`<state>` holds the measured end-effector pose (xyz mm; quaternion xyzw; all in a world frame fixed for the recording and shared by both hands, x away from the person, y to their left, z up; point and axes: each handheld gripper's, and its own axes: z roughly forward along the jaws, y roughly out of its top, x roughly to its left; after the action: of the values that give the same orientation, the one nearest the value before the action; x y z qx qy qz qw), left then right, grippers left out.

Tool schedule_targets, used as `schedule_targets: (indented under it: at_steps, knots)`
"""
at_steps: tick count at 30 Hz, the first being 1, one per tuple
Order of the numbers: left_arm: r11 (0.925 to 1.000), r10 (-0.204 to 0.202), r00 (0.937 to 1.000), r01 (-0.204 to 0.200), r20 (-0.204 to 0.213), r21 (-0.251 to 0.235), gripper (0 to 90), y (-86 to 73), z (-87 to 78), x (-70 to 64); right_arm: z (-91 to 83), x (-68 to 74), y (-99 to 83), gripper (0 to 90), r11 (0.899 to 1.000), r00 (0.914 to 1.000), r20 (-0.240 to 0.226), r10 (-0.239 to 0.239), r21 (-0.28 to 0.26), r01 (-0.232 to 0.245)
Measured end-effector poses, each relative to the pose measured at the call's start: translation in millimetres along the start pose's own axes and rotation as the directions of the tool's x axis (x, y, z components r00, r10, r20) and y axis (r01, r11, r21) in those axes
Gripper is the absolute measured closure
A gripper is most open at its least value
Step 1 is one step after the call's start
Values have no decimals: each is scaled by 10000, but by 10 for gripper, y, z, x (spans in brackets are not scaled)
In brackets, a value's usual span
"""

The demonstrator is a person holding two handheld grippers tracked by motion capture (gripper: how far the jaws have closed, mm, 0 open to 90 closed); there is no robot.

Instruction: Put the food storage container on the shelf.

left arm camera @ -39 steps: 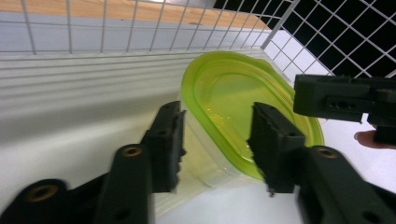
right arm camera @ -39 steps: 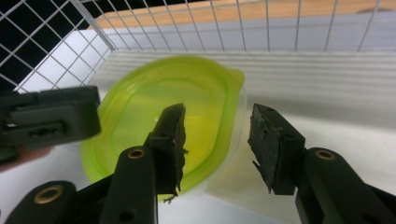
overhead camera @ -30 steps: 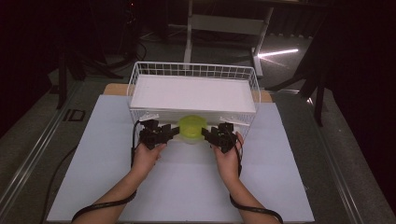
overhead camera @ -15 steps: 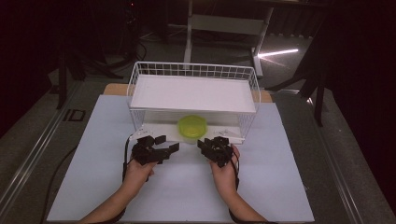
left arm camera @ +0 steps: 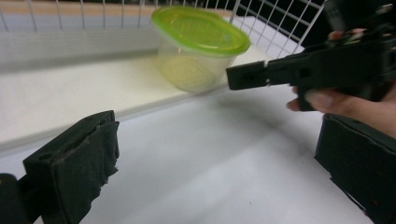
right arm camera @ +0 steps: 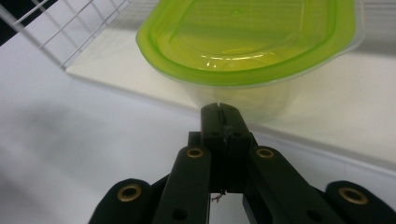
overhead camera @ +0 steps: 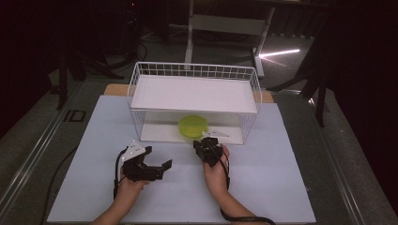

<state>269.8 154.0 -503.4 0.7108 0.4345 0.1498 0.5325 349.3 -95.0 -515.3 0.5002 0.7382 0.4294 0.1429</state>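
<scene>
A clear tub with a lime-green lid sits on the white lower board of a wire rack, near the rack's open front. My right gripper is shut with nothing in it, its tip just short of the tub's front wall. In the right gripper view, the closed tip points at the tub. My left gripper is open and empty, lower left of the tub, over the mat. In the left gripper view, its pads stand wide apart, with the tub and right gripper ahead.
The rack carries a white upper shelf over the tub, with wire walls at the sides and back. A pale mat covers the table around both hands. Cables trail from the grippers. Dark floor and stands surround the table.
Both grippers have drawn back from the tub's sides toward the person, leaving it on the lower board. The left has moved farther back and left.
</scene>
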Motion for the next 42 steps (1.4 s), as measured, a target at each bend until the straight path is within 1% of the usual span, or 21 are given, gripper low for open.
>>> schedule_targets:
  at_steps: [3, 5, 7, 12, 16, 18, 20, 24, 25, 26, 27, 28, 29, 31, 32, 33, 35, 37, 38, 40, 42]
  knots:
    - [9996, 158, 9999, -159, -10, -244, 5, 8, -20, -6, 47, -16, 52, 900, 10000, 9999, 143, 37, -69, -36]
    - [9993, 178, 9998, -181, -94, -321, 5, 9, -28, -11, 83, -17, 80, 900, 9998, 9997, 198, -161, -70, 163]
    - [9992, 238, 9997, -241, -109, -319, 5, 11, -24, -21, 127, -8, 101, 899, 9997, 9993, 294, -224, -15, 225]
    - [9993, 256, 9997, -258, -58, -268, 5, 4, 2, -32, 225, 5, 158, 898, 9999, 9989, 449, -91, -71, 94]
    - [9993, 296, 9996, -296, -1, -249, 5, 7, 16, -33, 307, 27, 196, 889, 10000, 9989, 460, -33, -51, 36]
    - [9989, 279, 9996, -278, 12, -377, 5, 8, 12, -33, 342, 20, 215, 880, 10000, 9987, 505, 44, 7, -45]
    - [9985, 405, 9992, -405, -10, -372, 5, 12, 5, -31, 347, 21, 221, 872, 9998, 9987, 486, 175, 14, -176]
    - [9972, 515, 9986, -510, 74, -553, 5, 18, -23, -21, 242, 64, 180, 840, 10000, 9997, 256, 4, 2, -4]
    - [9966, 540, 9985, -531, 117, -624, 5, 21, -28, -19, 204, 70, 165, 811, 10000, 9999, 139, 77, 16, -77]
    - [9964, 579, 9983, -571, 103, -623, 5, 27, -31, -22, 162, 78, 151, 776, 10000, 10000, 47, 28, 42, -28]
    - [9961, 623, 9979, -613, 155, -632, 5, 34, -34, -25, 117, 93, 135, 729, 9999, 9998, 100, -146, -34, 147]
    - [9956, 628, 9977, -608, 260, -710, 5, 41, -37, -26, 69, 101, 120, 649, 9995, 9996, 86, -274, -184, 275]
    - [9954, 651, 9973, -625, 330, -727, 5, 52, -40, -31, 29, 102, 115, 565, 9993, 9995, -133, -290, -259, 286]
    - [9945, 766, 9963, -736, 380, -743, 5, 77, -53, -42, -58, 102, 108, 484, 9985, 9991, -273, -329, -452, 316]
    - [9944, 767, 9961, -732, 439, -768, 5, 90, -59, -47, -104, 94, 106, 425, 9974, 9987, -371, -359, -639, 334]
    - [9942, 745, 9960, -704, 489, -808, 5, 103, -67, -55, -146, 87, 108, 391, 9967, 9982, -481, -352, -741, 316]
    - [9927, 809, 9945, -745, 659, -944, 6, 129, -85, -66, -224, 70, 111, 303, 9953, 9946, -905, -500, -870, 421]
    - [9907, 1037, 9920, -967, 721, -953, 5, 151, -96, -82, -286, 51, 113, 240, 9939, 9882, -1335, -753, -898, 636]
    - [9895, 1141, 9905, -1064, 770, -980, 5, 158, -98, -90, -313, 45, 113, 212, 9924, 9859, -1408, -903, -959, 772]
    - [9889, 1269, 9864, -1176, 1042, -910, 6, 170, -101, -99, -374, 39, 109, 205, 9903, 9833, -1512, -1014, -1099, 852]
    - [9882, 1313, 9844, -1207, 1167, -940, 5, 172, -115, -96, -438, 27, 104, 201, 9877, 9814, -1590, -1080, -1296, 877]
